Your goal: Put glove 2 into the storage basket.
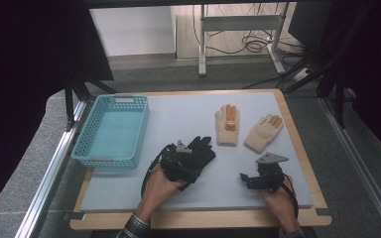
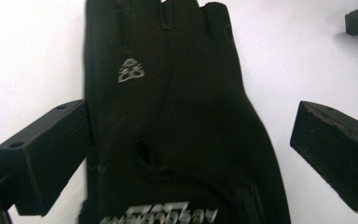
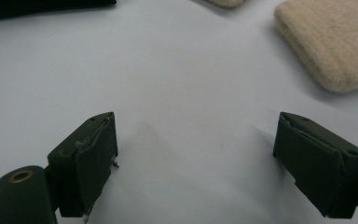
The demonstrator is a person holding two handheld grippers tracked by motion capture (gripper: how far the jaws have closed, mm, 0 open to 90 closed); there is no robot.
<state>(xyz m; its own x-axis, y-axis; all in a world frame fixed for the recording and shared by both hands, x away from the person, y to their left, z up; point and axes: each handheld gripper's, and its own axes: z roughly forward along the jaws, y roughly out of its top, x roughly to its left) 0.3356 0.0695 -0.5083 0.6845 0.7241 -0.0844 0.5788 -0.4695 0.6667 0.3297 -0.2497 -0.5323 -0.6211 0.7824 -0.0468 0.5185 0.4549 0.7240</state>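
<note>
A black glove (image 1: 202, 148) with a grey logo lies flat near the middle of the white mat (image 1: 178, 114). My left gripper (image 1: 186, 161) hovers over its cuff end. In the left gripper view the black glove (image 2: 177, 116) lies lengthwise between the wide-apart jaws, and the left gripper (image 2: 191, 149) is open, its pads not pressing on the cloth. Two beige gloves with orange fingertips (image 1: 227, 126) (image 1: 263, 133) lie side by side at the right. My right gripper (image 1: 245, 180) is open above bare mat in front of them, with one beige glove (image 3: 326, 42) ahead to its right.
A turquoise plastic basket (image 1: 111, 131) stands empty at the mat's left edge. The mat lies on a wooden board (image 1: 297, 129) with metal rails along both sides. A desk frame and cables (image 1: 248, 39) stand on the floor beyond.
</note>
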